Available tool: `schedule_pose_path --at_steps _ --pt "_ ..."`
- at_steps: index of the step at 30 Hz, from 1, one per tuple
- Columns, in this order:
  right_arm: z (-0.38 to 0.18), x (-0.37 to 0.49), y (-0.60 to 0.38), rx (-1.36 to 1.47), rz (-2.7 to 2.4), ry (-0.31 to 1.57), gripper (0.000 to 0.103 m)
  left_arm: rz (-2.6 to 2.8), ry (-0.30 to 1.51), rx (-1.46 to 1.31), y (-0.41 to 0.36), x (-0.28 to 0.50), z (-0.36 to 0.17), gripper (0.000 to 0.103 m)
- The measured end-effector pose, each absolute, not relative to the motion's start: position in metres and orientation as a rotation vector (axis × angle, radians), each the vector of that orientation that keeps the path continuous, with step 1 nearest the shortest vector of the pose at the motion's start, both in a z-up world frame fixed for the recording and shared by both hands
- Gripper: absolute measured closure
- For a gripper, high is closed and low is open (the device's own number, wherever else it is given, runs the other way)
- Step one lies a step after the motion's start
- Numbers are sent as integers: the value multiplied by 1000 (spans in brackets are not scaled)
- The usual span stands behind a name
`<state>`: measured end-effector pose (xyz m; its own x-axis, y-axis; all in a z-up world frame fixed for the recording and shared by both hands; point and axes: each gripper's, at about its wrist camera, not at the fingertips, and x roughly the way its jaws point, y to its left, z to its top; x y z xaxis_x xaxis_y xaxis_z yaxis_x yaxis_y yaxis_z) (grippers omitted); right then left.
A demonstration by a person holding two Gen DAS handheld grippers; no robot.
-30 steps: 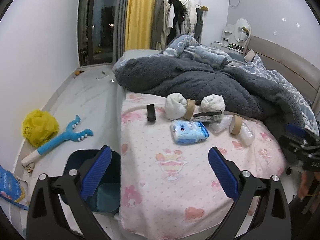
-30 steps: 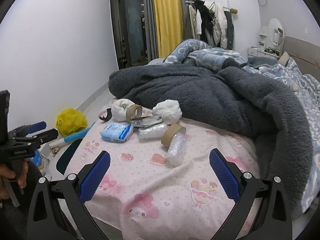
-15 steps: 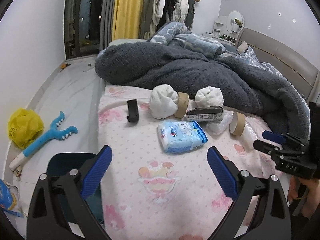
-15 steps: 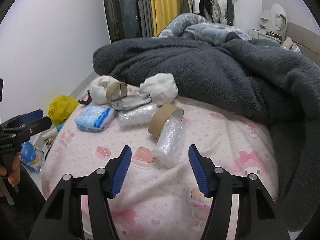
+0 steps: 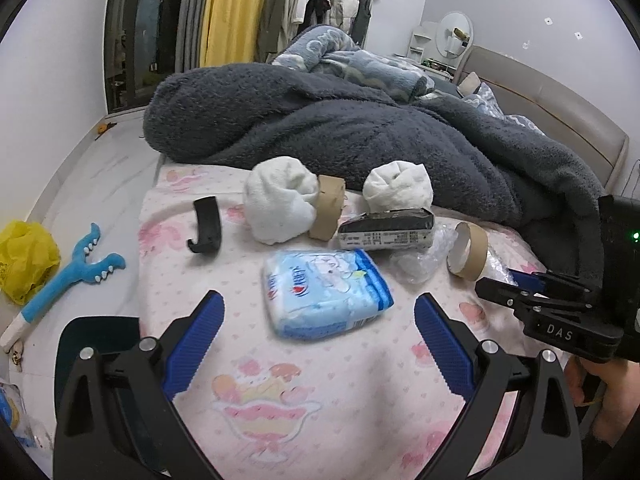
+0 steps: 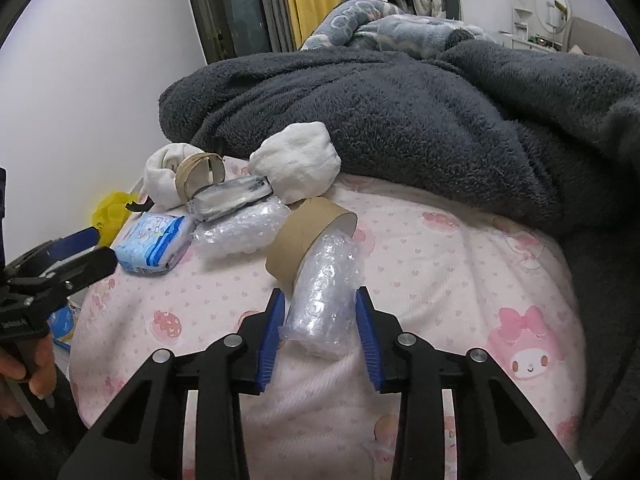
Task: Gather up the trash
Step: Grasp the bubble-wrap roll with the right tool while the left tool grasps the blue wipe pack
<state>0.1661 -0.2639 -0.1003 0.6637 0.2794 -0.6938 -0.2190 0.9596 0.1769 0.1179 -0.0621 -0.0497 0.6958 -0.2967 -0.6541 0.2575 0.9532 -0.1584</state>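
1. The right gripper (image 6: 318,320) has its blue pads drawn in close against both sides of a roll of bubble wrap (image 6: 324,300) lying on the pink printed bedsheet (image 6: 460,280); it has come down to about its narrowest, and the grip looks just made. The roll's far end rests against a cardboard tape core (image 6: 304,236) at about 11 o'clock from the pads.

2. Risk: bubble wrap is soft and slick. I judge it could squash and slide out on lifting, since the pads hold only its near end.

3. Risk: the tape core touches the roll, so a lift could drag it along or set it rolling across the sheet toward the bed's edge.

4. Risk: the pads sit low on the sheet, so a fold of fabric could be pinched with the roll and tug the bedding.

5. The left gripper (image 5: 318,332) hangs wide open and empty, with a blue tissue pack (image 5: 324,292) lying at 12 o'clock just beyond its fingertips, untouched. A careless close could catch the sheet instead.

6. A dark bin (image 5: 100,344) shows on the floor at 9 o'clock of the left gripper, partly hidden; a drop from the bedside could miss it.

7. The two grippers work near each other and could collide when swinging toward the bin.
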Motion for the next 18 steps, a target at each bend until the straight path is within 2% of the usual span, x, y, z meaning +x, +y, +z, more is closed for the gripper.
schedule_pose_path --at_steps 12,18 --pt "-92 165 -276 70 226 813 70 -284 780 -38 -77 134 -65 6" --pt "-83 162 -285 77 209 785 70 -274 785 -23 -84 139 -68 13"
